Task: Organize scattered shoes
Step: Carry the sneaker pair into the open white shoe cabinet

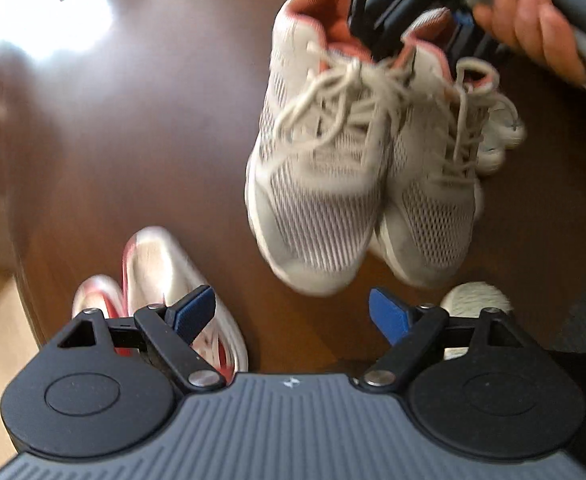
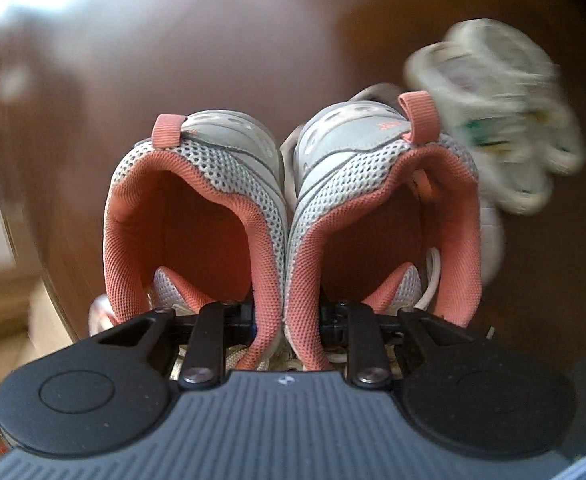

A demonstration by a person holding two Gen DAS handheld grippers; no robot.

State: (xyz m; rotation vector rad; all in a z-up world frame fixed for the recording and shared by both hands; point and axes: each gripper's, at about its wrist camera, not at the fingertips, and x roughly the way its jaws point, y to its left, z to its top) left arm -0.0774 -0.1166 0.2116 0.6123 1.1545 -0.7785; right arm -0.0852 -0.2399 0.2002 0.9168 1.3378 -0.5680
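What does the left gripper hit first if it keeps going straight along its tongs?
Probably just the brown floor. The left gripper is open, and bare floor shows in the gap between its tongs. The grey mesh sneakers, shut in the right gripper, hang just up and right of that line; depth is unclear.

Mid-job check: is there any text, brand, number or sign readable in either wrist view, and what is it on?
No words or numbers are legible.
Small pink mark on the heel of the right-hand grey mesh sneaker with pink lining: too blurred to read.
Green print on the white shoe lying on the brown floor: motion-blurred, unreadable.
Small white emblem, not lettering, on the grey ribbed body of the left tongs and the right tongs.
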